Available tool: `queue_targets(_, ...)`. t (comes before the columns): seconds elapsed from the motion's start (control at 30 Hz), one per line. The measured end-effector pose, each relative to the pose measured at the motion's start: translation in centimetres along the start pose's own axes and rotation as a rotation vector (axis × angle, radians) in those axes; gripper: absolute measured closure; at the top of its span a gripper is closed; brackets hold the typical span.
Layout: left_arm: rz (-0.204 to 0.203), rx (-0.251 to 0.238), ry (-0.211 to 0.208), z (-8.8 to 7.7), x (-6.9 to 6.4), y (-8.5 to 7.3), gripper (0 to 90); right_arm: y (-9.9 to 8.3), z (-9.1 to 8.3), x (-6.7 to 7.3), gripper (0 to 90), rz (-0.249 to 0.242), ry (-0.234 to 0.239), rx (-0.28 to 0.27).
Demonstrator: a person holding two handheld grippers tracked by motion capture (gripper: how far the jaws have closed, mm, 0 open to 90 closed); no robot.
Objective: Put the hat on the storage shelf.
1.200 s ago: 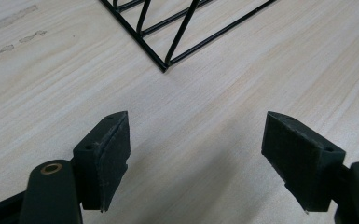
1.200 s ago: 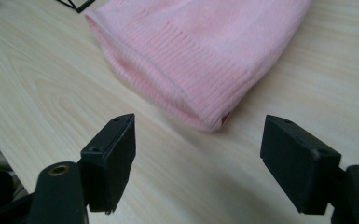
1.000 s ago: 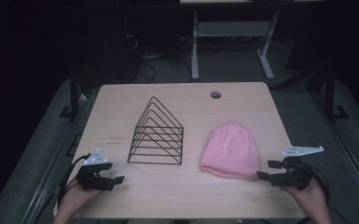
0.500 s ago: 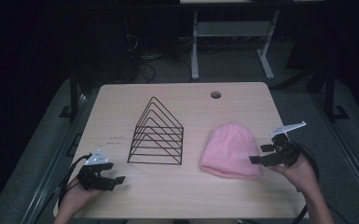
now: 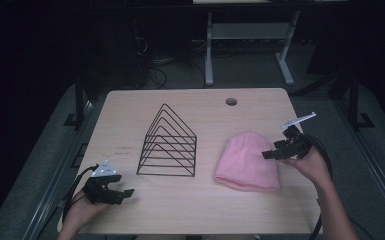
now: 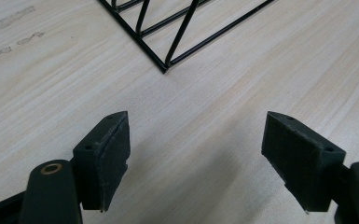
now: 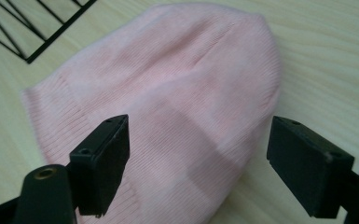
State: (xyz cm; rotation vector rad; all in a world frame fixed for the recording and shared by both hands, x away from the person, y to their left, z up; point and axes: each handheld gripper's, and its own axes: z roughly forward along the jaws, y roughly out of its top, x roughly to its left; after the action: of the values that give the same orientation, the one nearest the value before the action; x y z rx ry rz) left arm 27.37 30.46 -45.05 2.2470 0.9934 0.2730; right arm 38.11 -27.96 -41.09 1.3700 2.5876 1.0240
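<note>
A pink knit hat (image 5: 247, 161) lies flat on the right half of the wooden table (image 5: 130, 110). A black wire rack (image 5: 169, 145) shaped like a row of triangles stands at the table's middle. My right gripper (image 5: 267, 155) hovers over the hat's right edge, pointing left. In the right gripper view the hat (image 7: 182, 84) spreads below the gripper (image 7: 198, 158); its jaws have just been closing slightly, stay wide apart and press on nothing. My left gripper (image 5: 125, 194) rests open at the front left; in its view (image 6: 196, 154) bare wood lies between the jaws, with the rack's corner (image 6: 182, 32) ahead.
A round cable hole (image 5: 231, 101) sits near the table's far edge. Behind the table stand a metal frame (image 5: 250, 50) and floor cables (image 5: 155, 65) in the dark. Faint marks (image 5: 122, 148) lie left of the rack. A rack corner (image 7: 61, 30) lies beyond the hat.
My right gripper has moved from the table's front right edge up and leftward to the hat's right side. The left gripper, hat and rack have stayed put.
</note>
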Motion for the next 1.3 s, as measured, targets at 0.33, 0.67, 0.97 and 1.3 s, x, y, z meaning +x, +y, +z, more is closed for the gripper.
queue_targets(0.33, 0.000, 0.007, -0.004, 0.2, 0.1, 0.0, 23.6, 2.9, 1.8, -1.7, 25.0, 0.020, -0.017, 0.043)
queue_targets(0.67, 0.001, 0.018, -0.008, 0.3, 0.1, -0.1, 23.6, 3.6, 4.8, -3.2, 38.6, 0.053, -0.036, 0.113)
queue_targets(0.97, 0.011, 0.028, -0.013, 0.5, 0.0, -0.1, 23.6, 3.4, 6.2, -3.8, 61.4, 0.092, 0.056, 0.122)
queue_targets(1.3, 0.009, 0.027, -0.012, 0.4, 0.0, -0.1, 23.6, 3.0, 5.3, -3.8, 78.7, 0.126, 0.120, 0.075)
